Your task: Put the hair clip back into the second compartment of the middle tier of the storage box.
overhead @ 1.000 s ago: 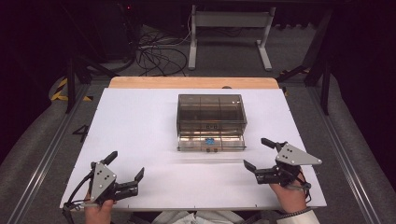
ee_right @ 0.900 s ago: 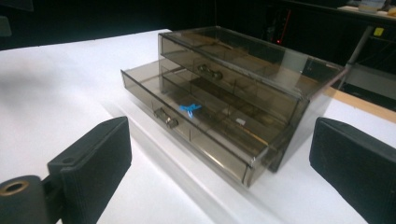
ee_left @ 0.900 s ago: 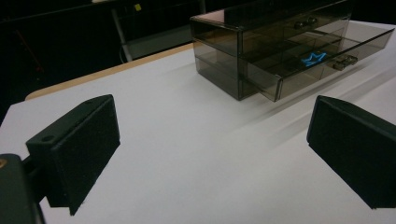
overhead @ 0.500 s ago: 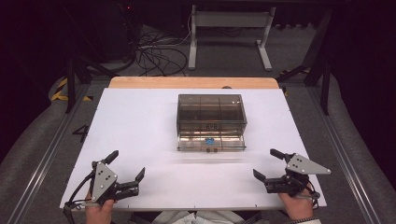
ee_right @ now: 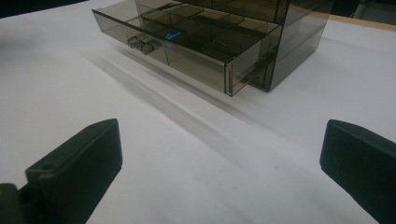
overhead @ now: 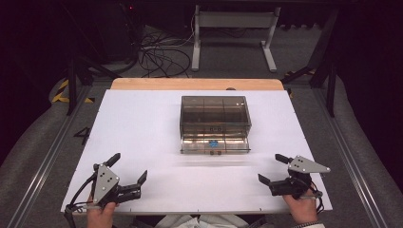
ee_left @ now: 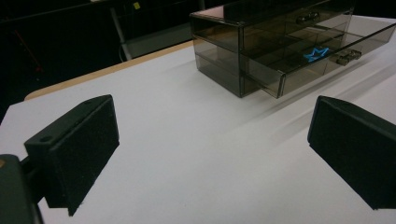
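Note:
A smoked clear drawer box (overhead: pixel 215 114) stands mid-table. Its lower drawer (overhead: pixel 215 145) is pulled out toward me, with a small blue piece (overhead: pixel 213 142) inside. My left gripper (overhead: pixel 129 166) rests at the near left corner, open and empty. In the left gripper view the box (ee_left: pixel 261 46) and the blue piece (ee_left: pixel 315 53) lie ahead of the wide-set left gripper (ee_left: pixel 210 140). My right gripper (overhead: pixel 269 167) sits low at the near right. Its jaws have just been opening and nothing is between them. The right gripper view has the drawer (ee_right: pixel 187 51) beyond the right gripper (ee_right: pixel 219 158).
The white table top (overhead: pixel 142 123) has a wooden strip (overhead: pixel 197 84) along its far edge. Metal rails (overhead: pixel 47 156) run down both sides. Behind the table are floor cables (overhead: pixel 161 57) and a metal stand (overhead: pixel 233 21).
My right gripper has sunk and drifted right toward the table's near right corner, with its jaws a little wider. The left gripper and the drawer box have not moved.

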